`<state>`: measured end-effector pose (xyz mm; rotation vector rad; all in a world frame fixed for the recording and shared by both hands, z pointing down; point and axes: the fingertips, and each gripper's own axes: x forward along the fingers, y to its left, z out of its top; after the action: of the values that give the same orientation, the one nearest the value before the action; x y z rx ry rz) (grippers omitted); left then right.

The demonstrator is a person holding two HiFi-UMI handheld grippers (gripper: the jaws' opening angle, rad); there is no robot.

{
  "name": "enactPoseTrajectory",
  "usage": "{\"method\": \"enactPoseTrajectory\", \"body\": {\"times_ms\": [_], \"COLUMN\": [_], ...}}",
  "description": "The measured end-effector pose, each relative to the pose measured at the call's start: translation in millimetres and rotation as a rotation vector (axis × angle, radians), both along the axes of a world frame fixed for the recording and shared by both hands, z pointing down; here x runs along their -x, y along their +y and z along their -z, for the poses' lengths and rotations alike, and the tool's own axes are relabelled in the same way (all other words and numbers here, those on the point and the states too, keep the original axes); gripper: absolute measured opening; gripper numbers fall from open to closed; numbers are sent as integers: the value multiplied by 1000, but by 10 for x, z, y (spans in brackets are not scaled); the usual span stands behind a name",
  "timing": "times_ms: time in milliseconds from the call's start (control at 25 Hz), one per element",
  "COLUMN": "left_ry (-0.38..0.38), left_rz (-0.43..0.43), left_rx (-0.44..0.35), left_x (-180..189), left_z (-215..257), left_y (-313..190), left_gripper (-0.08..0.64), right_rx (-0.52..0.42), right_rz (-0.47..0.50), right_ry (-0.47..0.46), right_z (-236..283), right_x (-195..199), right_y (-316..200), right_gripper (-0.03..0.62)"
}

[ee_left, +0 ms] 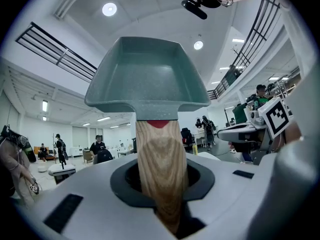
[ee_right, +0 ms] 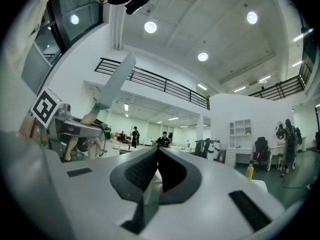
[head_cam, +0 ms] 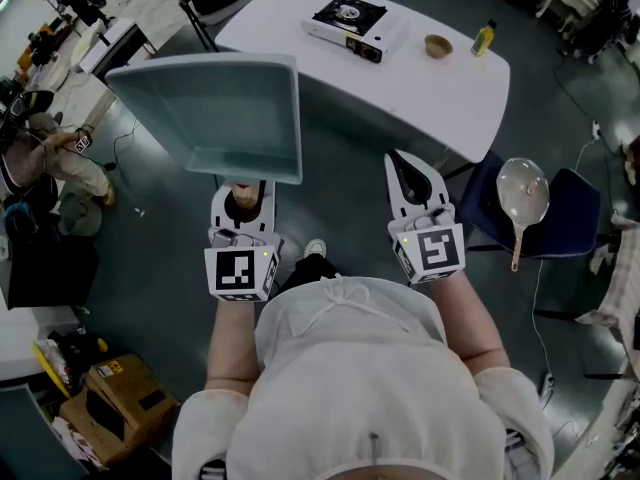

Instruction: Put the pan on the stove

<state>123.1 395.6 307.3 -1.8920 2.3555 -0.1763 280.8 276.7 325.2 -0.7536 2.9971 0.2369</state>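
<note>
Carrying step: the left gripper [head_cam: 243, 196] is pinching the wooden handle [ee_left: 160, 169] of the teal pan [head_cam: 215, 113] and holding it in the air, well short of the stove [head_cam: 352, 23] on the white table [head_cam: 440, 98], while the right gripper [head_cam: 415, 180] is hanging empty, jaws pressed together. The next move is likely calling for a forward reach and a level lowering onto the burner. A bowl [head_cam: 438, 45] and bottle [head_cam: 484, 38] are standing near the stove but apart from it, so nothing appears to be blocking the path.

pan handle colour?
Light wood grain handle, joining a grey-green pan; clearest in the left gripper view.
</note>
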Motion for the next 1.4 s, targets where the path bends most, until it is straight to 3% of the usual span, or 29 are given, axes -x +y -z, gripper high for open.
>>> {"method": "enactPoseTrajectory", "body": {"times_ms": [240,440,680,1120,1400], "left_ry": [16,9,20,38,58], "left_rz": [8,-4,-61,-266,-354], "left_rx": [25,33,49,80,121], "left_x": [251,663,1446,3101,3680], "left_z": [-87,-184,-282,-213,-333], "left_y": [-157,-427,-1089,-2575,-3221], "left_gripper": [92,92,92,92,92], "right_rx": [50,52,55,62,95], "right_rz": [-30,-46,-106,-331,-428], "right_ry": [-9,6,26,62,84], "right_z": [-108,-219,-260,-127,-222], "right_x": [191,595,1308,2659,3158], "right_y": [-285,-566,-1113,-2263,-2806], "right_gripper": [8,8,8,8,8]}}
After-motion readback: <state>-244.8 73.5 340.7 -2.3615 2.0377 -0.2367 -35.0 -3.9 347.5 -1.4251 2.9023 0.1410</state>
